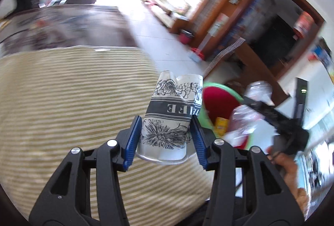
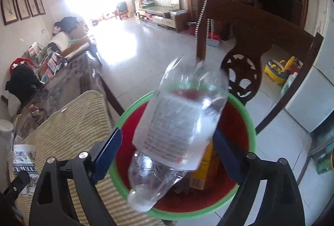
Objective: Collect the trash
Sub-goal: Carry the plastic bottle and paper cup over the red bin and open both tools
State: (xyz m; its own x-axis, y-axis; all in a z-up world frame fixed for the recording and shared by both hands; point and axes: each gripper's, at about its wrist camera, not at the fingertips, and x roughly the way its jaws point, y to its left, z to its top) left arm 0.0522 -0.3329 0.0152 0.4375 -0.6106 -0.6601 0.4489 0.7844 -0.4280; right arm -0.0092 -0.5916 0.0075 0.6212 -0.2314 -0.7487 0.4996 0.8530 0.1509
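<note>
Left wrist view has the left gripper (image 1: 165, 139) clamped on a crumpled paper cup (image 1: 173, 113) at frame centre, while the right gripper (image 2: 167, 153), jaws spread wide, has the clear plastic bottle (image 2: 177, 121) loose between them over the green-rimmed bin (image 2: 248, 119).

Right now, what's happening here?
A person with a gripper in each hand is collecting trash. The left gripper is clamped on a crumpled paper cup above the striped mat. The right gripper stands open, a clear plastic bottle between its jaws over the green-rimmed bin.
</note>
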